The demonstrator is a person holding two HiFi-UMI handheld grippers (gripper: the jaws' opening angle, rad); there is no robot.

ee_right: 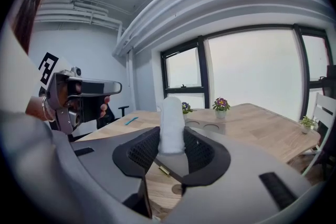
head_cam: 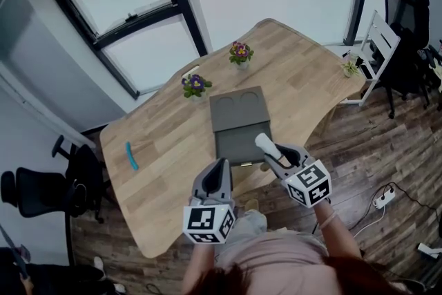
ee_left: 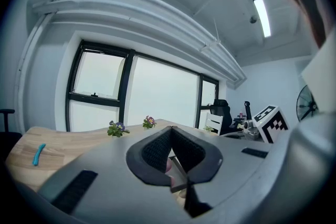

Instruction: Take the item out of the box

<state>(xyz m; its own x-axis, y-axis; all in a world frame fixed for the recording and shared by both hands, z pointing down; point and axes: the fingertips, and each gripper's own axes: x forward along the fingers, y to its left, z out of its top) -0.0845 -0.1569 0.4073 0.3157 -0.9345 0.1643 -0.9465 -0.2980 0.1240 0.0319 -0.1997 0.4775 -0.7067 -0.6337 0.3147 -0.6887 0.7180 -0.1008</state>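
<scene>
Right gripper (ee_right: pixel 171 148) pinches the white soft cylindrical roll (ee_right: pixel 171 122) upright, raised over the near edge of the open flat grey box (head_cam: pixel 238 114) on the wooden table (head_cam: pixel 166 148); left gripper (ee_left: pixel 170 136) pressed together, empty; extraction seemingly done, set-down left.

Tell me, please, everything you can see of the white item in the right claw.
The white item is a cylinder with a rounded top, soft and cloth-like in look. Its lower part is pinched between the black pads of the right claw, and its top pokes out beyond them. It is held above the near edge of the open grey box on the wooden table.
</scene>
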